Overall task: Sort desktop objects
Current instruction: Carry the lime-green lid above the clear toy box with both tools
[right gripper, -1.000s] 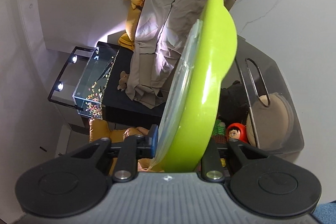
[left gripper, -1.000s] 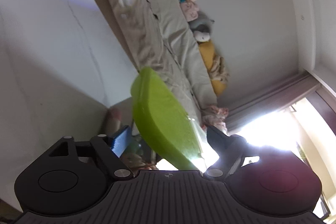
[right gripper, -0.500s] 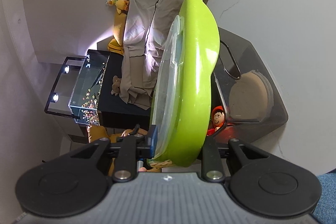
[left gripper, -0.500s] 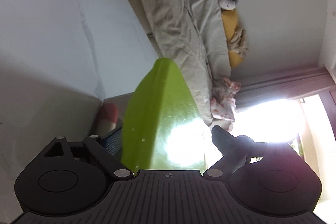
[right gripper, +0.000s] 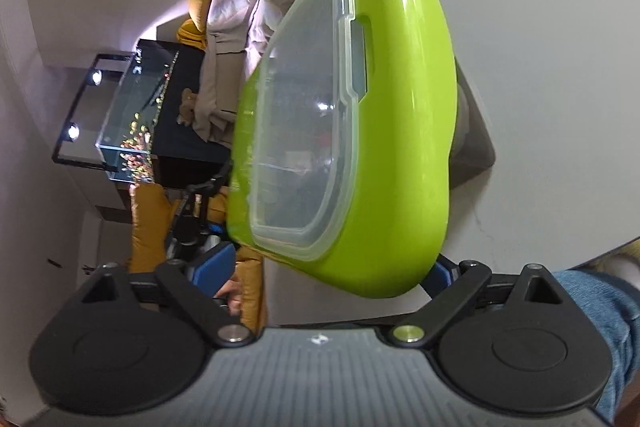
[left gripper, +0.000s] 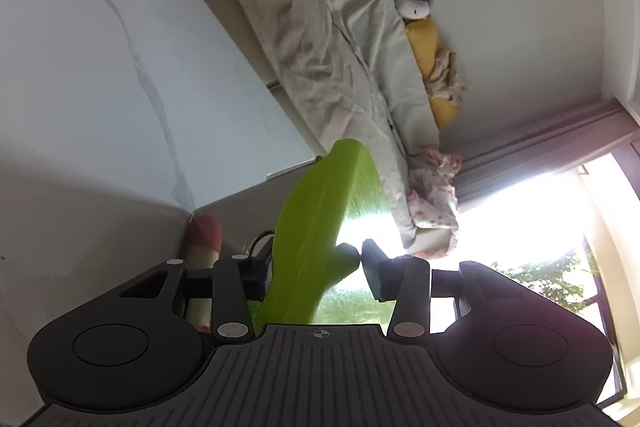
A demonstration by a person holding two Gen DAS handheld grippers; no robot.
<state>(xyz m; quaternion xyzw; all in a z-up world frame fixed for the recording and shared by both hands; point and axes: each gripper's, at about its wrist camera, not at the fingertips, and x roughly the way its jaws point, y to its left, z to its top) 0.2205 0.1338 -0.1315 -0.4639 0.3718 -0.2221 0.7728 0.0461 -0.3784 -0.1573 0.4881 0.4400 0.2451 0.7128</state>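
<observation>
A lime-green container [right gripper: 400,131] with a clear plastic lid [right gripper: 304,123] stands on edge in front of both cameras. In the left wrist view its green shell [left gripper: 320,223] sits between the fingers of my left gripper [left gripper: 316,267]. Those jaws are closing, and both pads meet the shell. In the right wrist view my right gripper [right gripper: 326,269] has its jaws opening. Its blue pads [right gripper: 212,267] stand wide on either side of the container's near end without pressing on it.
A grey translucent storage bin [right gripper: 474,147] lies behind the container on the white marble table [left gripper: 100,87], with a red-topped item [left gripper: 204,231] inside it. Beyond are a bed with beige covers [left gripper: 320,39], plush toys [left gripper: 412,3] and a lit glass tank [right gripper: 132,115]. A denim-clad limb [right gripper: 600,307] is at the right.
The right jaws have spread off the green container, which now fills more of that view with its clear lid showing. The left jaws have closed in around it.
</observation>
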